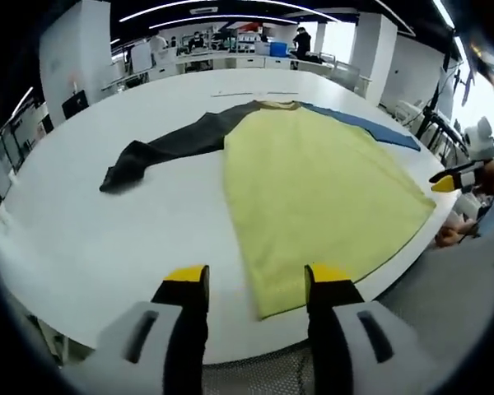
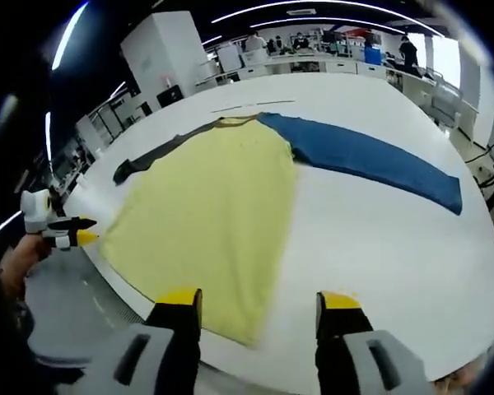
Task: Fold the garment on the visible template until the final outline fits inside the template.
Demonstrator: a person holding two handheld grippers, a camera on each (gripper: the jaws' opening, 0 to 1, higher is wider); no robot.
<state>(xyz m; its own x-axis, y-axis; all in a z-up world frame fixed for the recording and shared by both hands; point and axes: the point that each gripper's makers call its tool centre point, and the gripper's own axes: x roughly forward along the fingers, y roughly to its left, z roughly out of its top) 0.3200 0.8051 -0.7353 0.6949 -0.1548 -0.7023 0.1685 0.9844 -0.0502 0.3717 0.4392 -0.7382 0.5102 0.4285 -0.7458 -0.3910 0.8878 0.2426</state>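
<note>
A long-sleeved garment lies spread flat on the white table (image 1: 107, 239), with a yellow body (image 1: 313, 181), a dark grey sleeve (image 1: 173, 148) and a blue sleeve (image 1: 362, 125). My left gripper (image 1: 258, 276) hangs open just off the table's near edge, at the yellow hem's corner, holding nothing. In the right gripper view the yellow body (image 2: 214, 197) runs toward me, flanked by the blue sleeve (image 2: 370, 160) and the grey sleeve (image 2: 156, 152). My right gripper (image 2: 259, 300) stands open over the table edge beside the hem. Each gripper appears in the other's view, off the table: right (image 1: 457, 177), left (image 2: 66, 234).
A thin dark line (image 1: 255, 93) marks the table beyond the collar. Bare white table (image 2: 395, 263) stretches right of the yellow body. Grey floor (image 2: 90, 313) lies beside the table edge. Desks, pillars and people (image 1: 300, 41) fill the far room.
</note>
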